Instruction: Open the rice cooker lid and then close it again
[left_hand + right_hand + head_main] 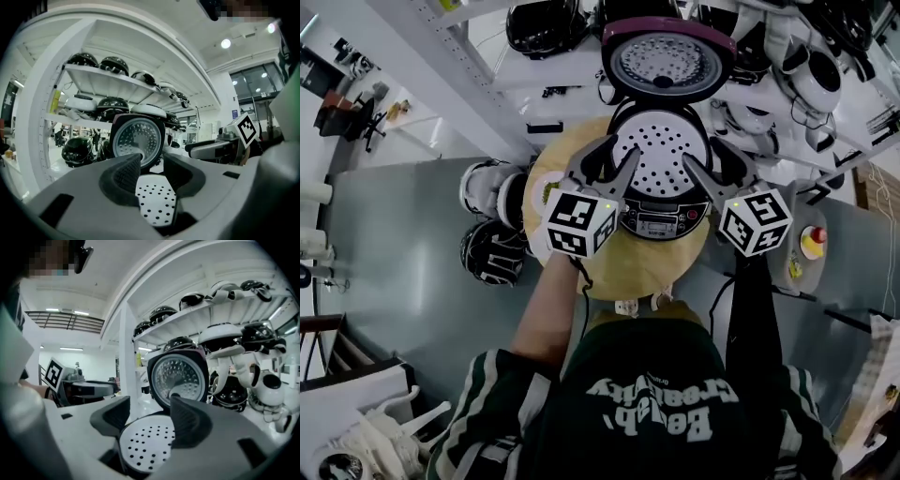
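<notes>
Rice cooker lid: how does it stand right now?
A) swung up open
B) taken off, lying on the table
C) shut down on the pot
A: the lid stands upright behind the cooker body, its dimpled inner plate showing, the white perforated tray uncovered below.

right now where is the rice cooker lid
In the head view the lid stands open at top centre, just behind the perforated tray inside the cooker.
</notes>
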